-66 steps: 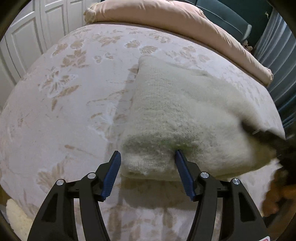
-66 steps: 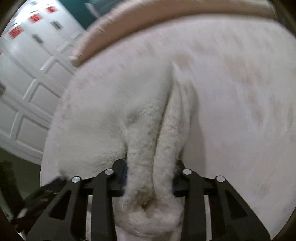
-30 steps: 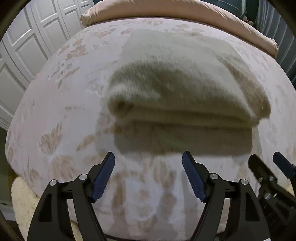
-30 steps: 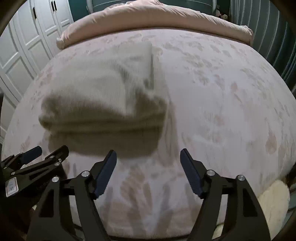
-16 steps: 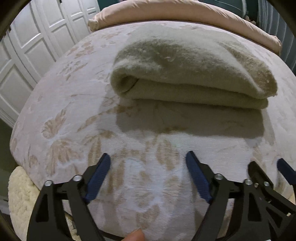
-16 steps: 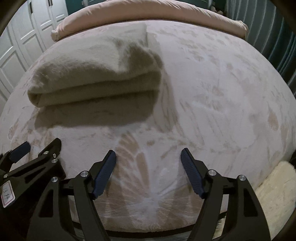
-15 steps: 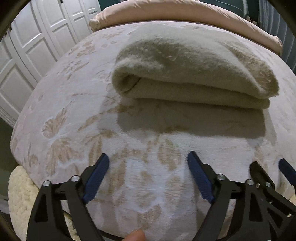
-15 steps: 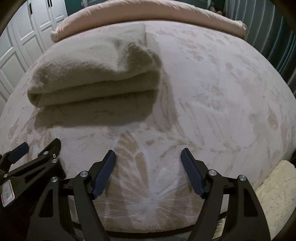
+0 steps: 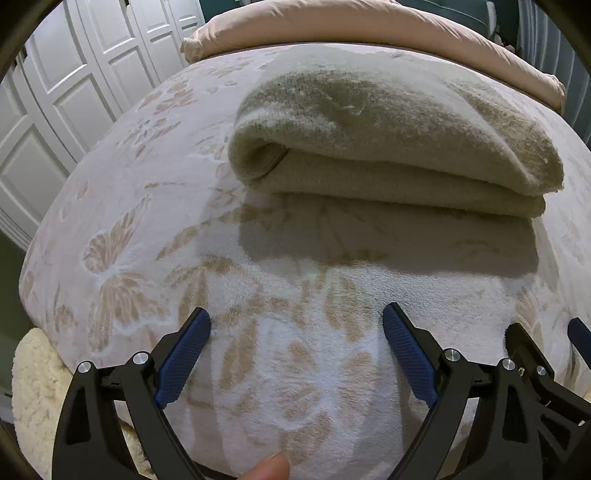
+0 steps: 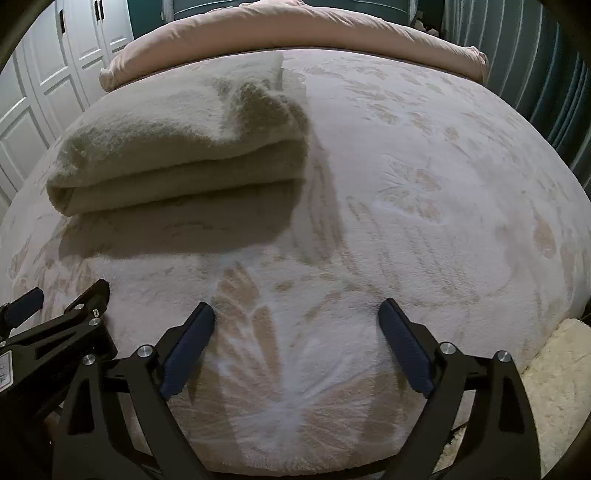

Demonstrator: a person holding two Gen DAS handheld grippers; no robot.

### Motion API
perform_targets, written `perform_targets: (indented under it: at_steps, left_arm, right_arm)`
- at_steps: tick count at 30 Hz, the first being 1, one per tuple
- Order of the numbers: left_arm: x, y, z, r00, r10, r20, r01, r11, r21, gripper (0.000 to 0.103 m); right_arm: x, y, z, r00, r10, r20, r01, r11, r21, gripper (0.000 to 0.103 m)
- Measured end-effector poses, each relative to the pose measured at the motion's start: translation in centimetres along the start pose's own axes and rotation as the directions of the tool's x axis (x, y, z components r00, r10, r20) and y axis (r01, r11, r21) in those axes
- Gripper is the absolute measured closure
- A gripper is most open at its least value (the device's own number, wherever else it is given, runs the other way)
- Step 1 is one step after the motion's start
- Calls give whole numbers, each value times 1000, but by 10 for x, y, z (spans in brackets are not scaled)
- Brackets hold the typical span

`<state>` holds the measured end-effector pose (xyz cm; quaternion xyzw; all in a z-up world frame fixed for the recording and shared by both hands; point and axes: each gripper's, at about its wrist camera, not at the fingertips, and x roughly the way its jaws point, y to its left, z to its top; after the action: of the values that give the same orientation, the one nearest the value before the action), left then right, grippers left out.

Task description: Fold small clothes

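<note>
Left claw [image 9: 296, 334] at bottom centre of its frame, jaws spread wide and empty, hovering low over the near edge of the bed [image 9: 122, 236]; right claw [image 10: 295, 328] same pose in its frame, also spread and empty, with the left claw's body at its lower left. Beige garment [image 9: 388, 136] lies folded in a thick stack on the bed, upper centre-right in the left view, upper left [image 10: 177, 147] in the right view, well apart from both claws, rolled fold edge facing the cameras.

1 folded cream garment [image 9: 388, 147] lies on the bed, at upper center of the left wrist frame. 2 grippers show: the left gripper [image 9: 295, 354] and the right gripper [image 10: 295, 350], each with 2 blue-padded fingers spread apart and gripping nothing. 1 floral bedspread [image 10: 424, 206] covers the bed, and 1 pink duvet roll [image 10: 295, 26] runs along the top. 1 fingertip [image 9: 269, 469] pokes in at bottom center.
</note>
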<state>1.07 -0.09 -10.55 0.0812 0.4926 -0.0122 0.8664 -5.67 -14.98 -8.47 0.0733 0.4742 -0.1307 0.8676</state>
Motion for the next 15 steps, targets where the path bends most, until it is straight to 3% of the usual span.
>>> perform_targets:
  at_steps: [15]
  left_arm:
    - [10, 11, 6, 1000, -21, -15, 21, 1000, -19, 11]
  right_arm:
    - [1, 3, -1, 1000, -17, -8, 17, 1000, -7, 14]
